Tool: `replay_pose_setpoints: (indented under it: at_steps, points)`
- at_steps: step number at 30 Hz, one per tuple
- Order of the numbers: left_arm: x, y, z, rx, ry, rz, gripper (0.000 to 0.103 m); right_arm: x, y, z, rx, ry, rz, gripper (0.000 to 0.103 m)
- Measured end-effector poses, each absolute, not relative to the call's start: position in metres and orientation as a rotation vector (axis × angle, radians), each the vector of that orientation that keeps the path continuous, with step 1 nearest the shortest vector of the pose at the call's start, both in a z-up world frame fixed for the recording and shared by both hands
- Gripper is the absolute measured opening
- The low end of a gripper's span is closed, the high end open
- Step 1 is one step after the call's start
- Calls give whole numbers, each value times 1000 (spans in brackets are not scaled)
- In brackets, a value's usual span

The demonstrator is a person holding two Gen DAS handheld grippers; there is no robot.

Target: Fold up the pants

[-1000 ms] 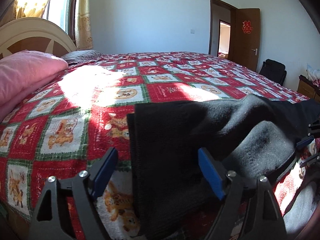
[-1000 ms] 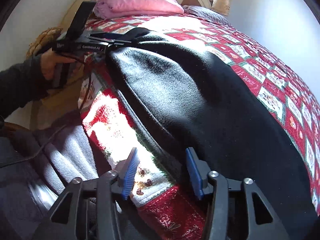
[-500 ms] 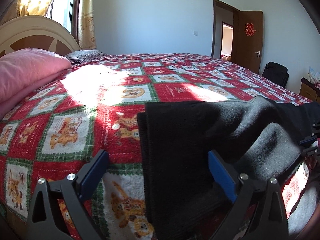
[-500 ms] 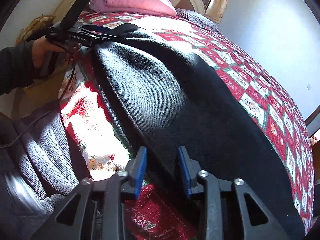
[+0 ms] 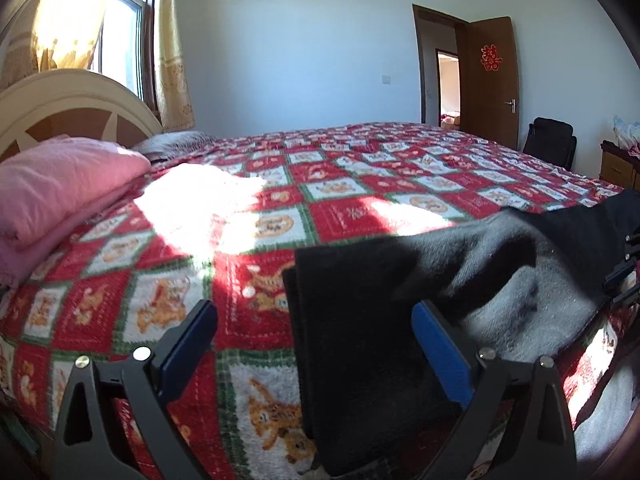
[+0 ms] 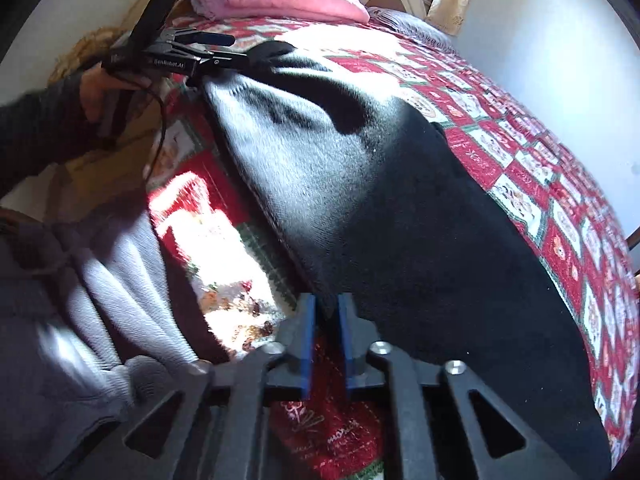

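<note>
Black pants [image 6: 420, 208] lie stretched along the near edge of the bed, over the red patterned bedspread [image 5: 340, 216]. My right gripper [image 6: 326, 304] has its blue pads close together with the pants' side edge pinched between them. Its jaws are starting to open, and the cloth rises in a ridge toward them. My left gripper [image 5: 314, 310] stands wide open over the pants' end [image 5: 360, 340], pads clear of the cloth. In the right wrist view the left gripper [image 6: 224, 48] sits at the far end of the pants, held by a hand [image 6: 96, 92].
A folded pink blanket [image 5: 60, 184] lies by the headboard [image 5: 80, 100] at the left. Against the bed's side rest the person's grey-clad legs [image 6: 100, 280]. A brown door [image 5: 488, 84], a black chair [image 5: 550, 140] and a wooden cabinet [image 5: 618, 168] stand beyond the bed.
The right gripper's pads have closed in on the pants' edge and the cloth has lifted under them. The left gripper's jaws widened and it rose a little.
</note>
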State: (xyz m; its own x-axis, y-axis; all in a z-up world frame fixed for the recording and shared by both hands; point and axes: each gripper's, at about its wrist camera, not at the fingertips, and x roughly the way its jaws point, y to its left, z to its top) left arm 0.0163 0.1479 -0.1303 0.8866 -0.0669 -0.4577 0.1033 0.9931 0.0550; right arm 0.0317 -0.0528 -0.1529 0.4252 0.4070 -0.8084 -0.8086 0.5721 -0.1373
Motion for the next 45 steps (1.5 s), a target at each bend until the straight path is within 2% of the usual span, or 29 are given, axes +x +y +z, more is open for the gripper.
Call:
replay_pose_setpoints:
  at_steps: [1,8,13,17,19,20,21,22,27,32,34,35,37,40,45]
  points:
    - [16,147,-123,73,454,-88,100,37,-57,-144,-522,811,832,49]
    - [40,113,-114,101,440,-139,101,139,-69,-92,-69,870,806,49]
    - [54,101,-145,150,532,-143,101,219,-62,-128,217,1084,740,49]
    - [47,112,-162,103,542,-144,103,245,-52,-159,365,1200,778,48]
    - [45,119,-162,68,543,-145,103,249,-41,-173,453,1278,841,26]
    - [44,121,-162,58,547,-145,103,246,-37,-172,439,1275,837,23]
    - [44,123,-162,47,550,-146,103,243,-33,-169,410,1260,826,13]
    - [44,124,-161,38,550,-145,103,241,-32,-166,388,1239,815,7]
    - [51,120,-162,59,555,-117,103,236,-42,-127,388,1058,768,5]
    - [52,122,-160,51,563,-103,103,251,-30,-159,292,1115,688,5]
    - [47,122,-153,78,535,-70,103,247,-40,-167,304,1125,695,8]
    - [44,122,-147,93,512,-54,103,242,-43,-166,293,1107,688,12]
    - [45,126,-138,104,487,-26,103,227,-51,-152,230,1051,649,54]
    - [60,131,-137,118,512,27,103,187,-65,-123,149,941,683,55]
    - [78,143,-153,69,581,61,103,121,-56,-136,28,1009,816,55]
